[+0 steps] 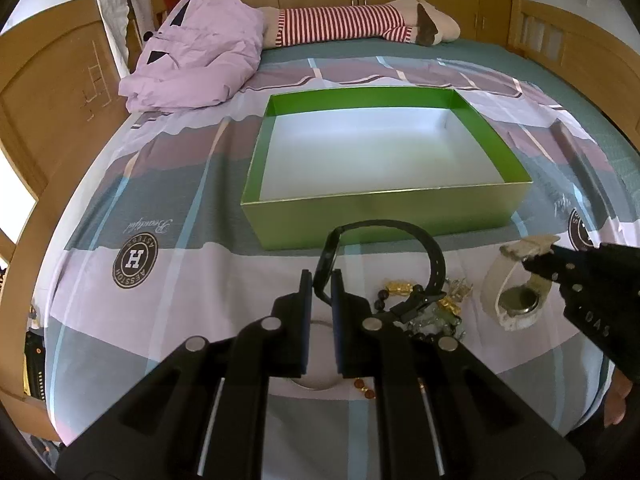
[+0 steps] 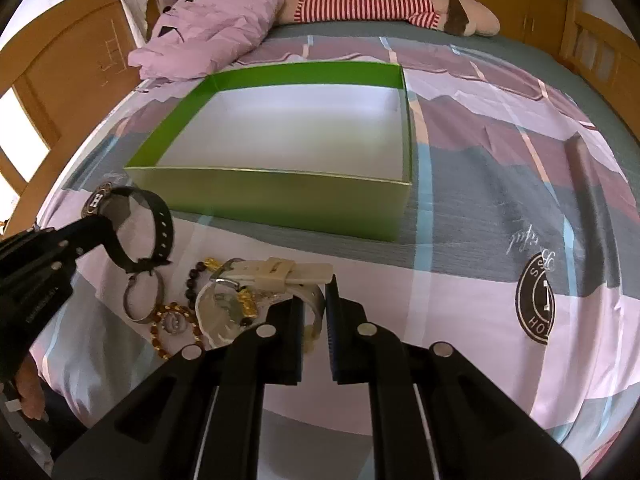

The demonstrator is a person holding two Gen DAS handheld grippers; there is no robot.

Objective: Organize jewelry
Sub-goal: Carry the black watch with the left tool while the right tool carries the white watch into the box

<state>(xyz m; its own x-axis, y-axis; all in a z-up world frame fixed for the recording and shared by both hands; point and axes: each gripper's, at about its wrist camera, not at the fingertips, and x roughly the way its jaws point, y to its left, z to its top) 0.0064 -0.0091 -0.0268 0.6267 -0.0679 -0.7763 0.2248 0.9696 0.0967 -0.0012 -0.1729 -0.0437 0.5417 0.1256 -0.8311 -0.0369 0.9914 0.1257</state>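
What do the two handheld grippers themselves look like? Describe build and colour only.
The left gripper and the right gripper are both matte black plastic, with angular linkage arms, round silver pins at the pivots and flat fingers faced with dark blue pads. Faint pale lettering runs along each body. No cables show.

We read round dark badge [image 1: 135, 259] printed on bedsheet [image 1: 192, 184]: big "H" in centre, ring lettering roughly "AESSTOH", upside down. Beside it cursive word [image 1: 149, 225], "Beautiful", also inverted. Second badge [image 2: 536, 309] on sheet in right wrist view: only "HO" and "SS" legible. Right gripper [image 1: 538, 266] body carries pale letters, seemingly "OAS". Left gripper [image 2: 94, 236] side print too small to read.
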